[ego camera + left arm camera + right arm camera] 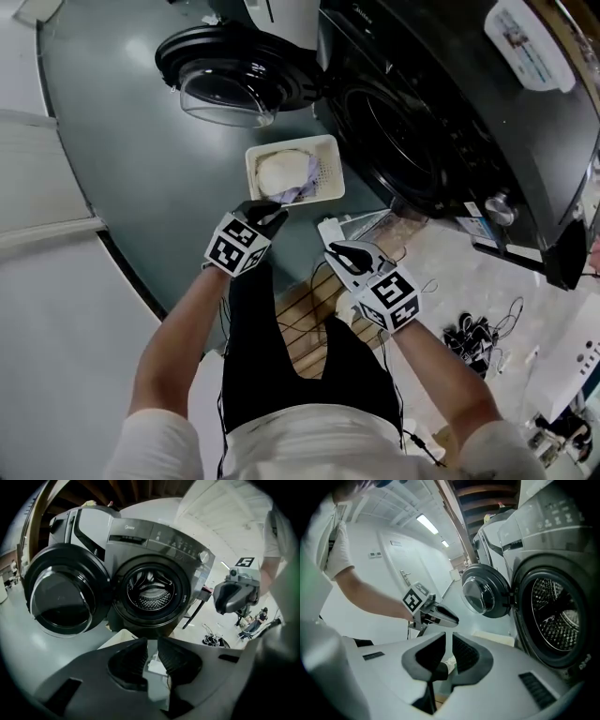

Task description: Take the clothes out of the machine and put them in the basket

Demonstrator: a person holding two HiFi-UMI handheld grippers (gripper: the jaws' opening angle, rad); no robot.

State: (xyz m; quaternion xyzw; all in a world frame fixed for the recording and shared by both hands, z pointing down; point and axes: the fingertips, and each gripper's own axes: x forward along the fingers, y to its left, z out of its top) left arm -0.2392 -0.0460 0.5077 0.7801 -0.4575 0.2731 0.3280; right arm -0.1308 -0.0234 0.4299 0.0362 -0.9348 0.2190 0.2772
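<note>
Clothes in basket, both grippers empty.
Round black glass door (230, 80) hangs open upper left. Left gripper (272, 217), centre: jaws nearly together, slim gap, nothing pinched. White and lilac clothes (281, 173) lie in the white plastic mesh basket (251, 164) just above it. Right gripper (345, 255): same. Dark front-load machine (422, 141) at right, drum looks empty. Risk: an item deep in the drum gets missed.

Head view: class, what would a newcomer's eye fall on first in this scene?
The dark front-loading washing machine stands at upper right, its round door swung wide open to the left. Just below the door sits a white basket holding pale clothes. The left tongs and right tongs, both empty, hang lower still in the picture.
</note>
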